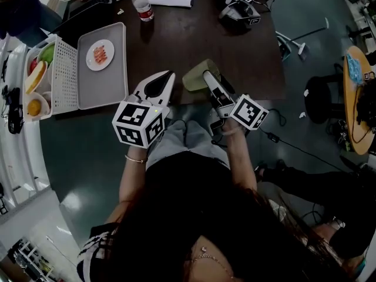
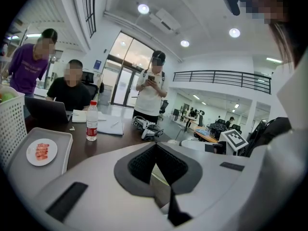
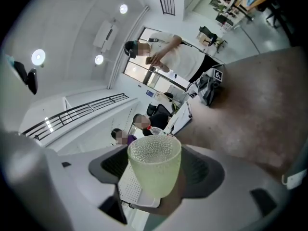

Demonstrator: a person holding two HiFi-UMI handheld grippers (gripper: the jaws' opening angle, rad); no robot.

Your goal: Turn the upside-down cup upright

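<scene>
The pale green dimpled cup (image 1: 194,80) hangs tilted on its side over the near edge of the dark table (image 1: 194,37). My right gripper (image 1: 208,78) is shut on it. In the right gripper view, which is strongly rolled, the cup (image 3: 154,170) fills the gap between the jaws, wide end away from the camera, and my right gripper (image 3: 156,179) clamps its sides. My left gripper (image 1: 167,79) rests just left of the cup, shut with nothing in it. In the left gripper view its (image 2: 155,148) dark pads meet.
A grey tray (image 1: 108,81) with a plate of food (image 1: 100,54) lies left, beside a white basket (image 1: 64,75) of fruit. Farther back stand a water bottle (image 1: 141,3), papers and a spare gripper pair (image 1: 238,7). People sit and stand across the table.
</scene>
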